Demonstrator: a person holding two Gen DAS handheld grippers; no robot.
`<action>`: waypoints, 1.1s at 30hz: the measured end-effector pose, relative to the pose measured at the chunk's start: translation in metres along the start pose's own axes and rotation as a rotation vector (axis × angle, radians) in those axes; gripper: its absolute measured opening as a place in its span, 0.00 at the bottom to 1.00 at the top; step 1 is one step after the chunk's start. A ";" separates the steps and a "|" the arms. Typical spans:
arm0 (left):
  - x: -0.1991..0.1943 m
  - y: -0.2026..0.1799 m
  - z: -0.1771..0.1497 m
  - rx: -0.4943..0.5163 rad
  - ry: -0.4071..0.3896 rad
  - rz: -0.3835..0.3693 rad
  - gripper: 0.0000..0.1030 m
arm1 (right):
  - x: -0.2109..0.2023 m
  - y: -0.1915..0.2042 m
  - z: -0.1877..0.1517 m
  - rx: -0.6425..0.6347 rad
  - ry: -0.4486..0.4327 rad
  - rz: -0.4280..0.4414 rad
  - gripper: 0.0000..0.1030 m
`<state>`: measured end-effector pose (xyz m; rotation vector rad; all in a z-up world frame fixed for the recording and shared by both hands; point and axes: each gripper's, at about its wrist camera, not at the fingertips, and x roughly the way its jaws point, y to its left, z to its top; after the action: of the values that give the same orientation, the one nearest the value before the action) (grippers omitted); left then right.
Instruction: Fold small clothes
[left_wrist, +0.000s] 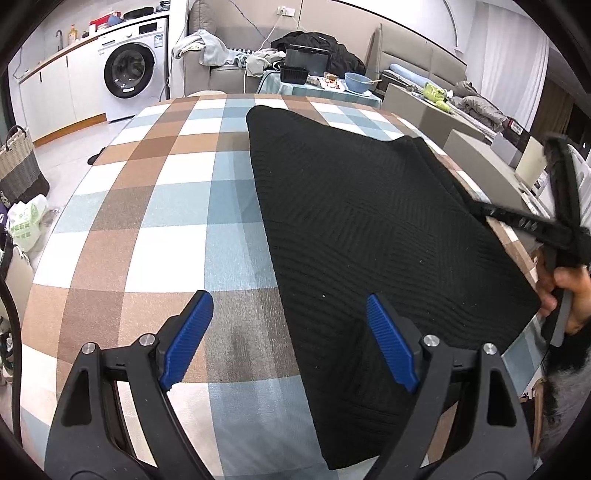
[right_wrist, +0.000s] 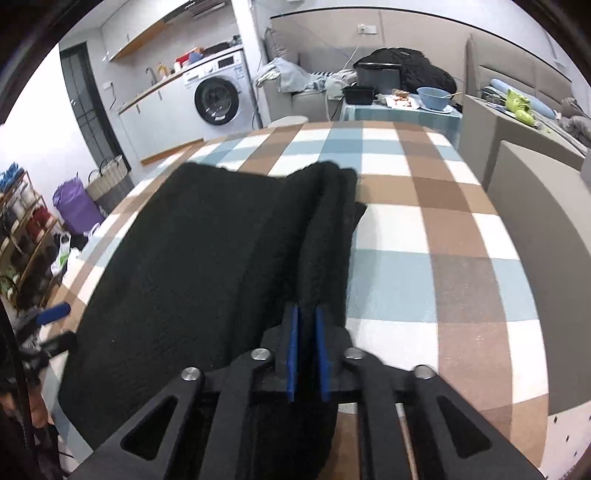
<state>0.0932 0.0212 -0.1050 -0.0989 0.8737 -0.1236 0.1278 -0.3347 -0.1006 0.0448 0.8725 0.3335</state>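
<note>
A black knitted garment (left_wrist: 362, 229) lies flat on the checked tablecloth (left_wrist: 155, 206), folded along its right side. My left gripper (left_wrist: 290, 306) is open just above the cloth, its right finger over the garment's near left edge and its left finger over bare tablecloth. In the right wrist view my right gripper (right_wrist: 306, 314) is shut on the raised right edge of the black garment (right_wrist: 192, 258), which bunches up in a ridge ahead of the blue pads (right_wrist: 294, 347). The right gripper also shows at the right edge of the left wrist view (left_wrist: 554, 229).
The table's right edge (left_wrist: 517, 243) runs close beside the garment. Beyond the table stand a washing machine (left_wrist: 133, 70), a sofa with clothes (left_wrist: 221, 55) and a small table with a blue bowl (left_wrist: 358, 82). A basket (left_wrist: 18, 166) stands on the floor at left.
</note>
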 end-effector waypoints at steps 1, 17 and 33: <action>0.002 -0.001 0.000 0.002 0.005 0.000 0.81 | -0.001 0.001 0.004 0.014 -0.019 0.010 0.19; 0.029 -0.010 0.027 0.008 0.003 -0.015 0.81 | 0.055 0.015 0.074 0.121 0.005 0.188 0.07; 0.025 -0.009 0.012 0.020 0.020 -0.010 0.81 | 0.019 0.011 0.018 0.109 0.137 0.242 0.22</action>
<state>0.1177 0.0093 -0.1155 -0.0839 0.8917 -0.1429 0.1496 -0.3168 -0.1009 0.2321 1.0236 0.5194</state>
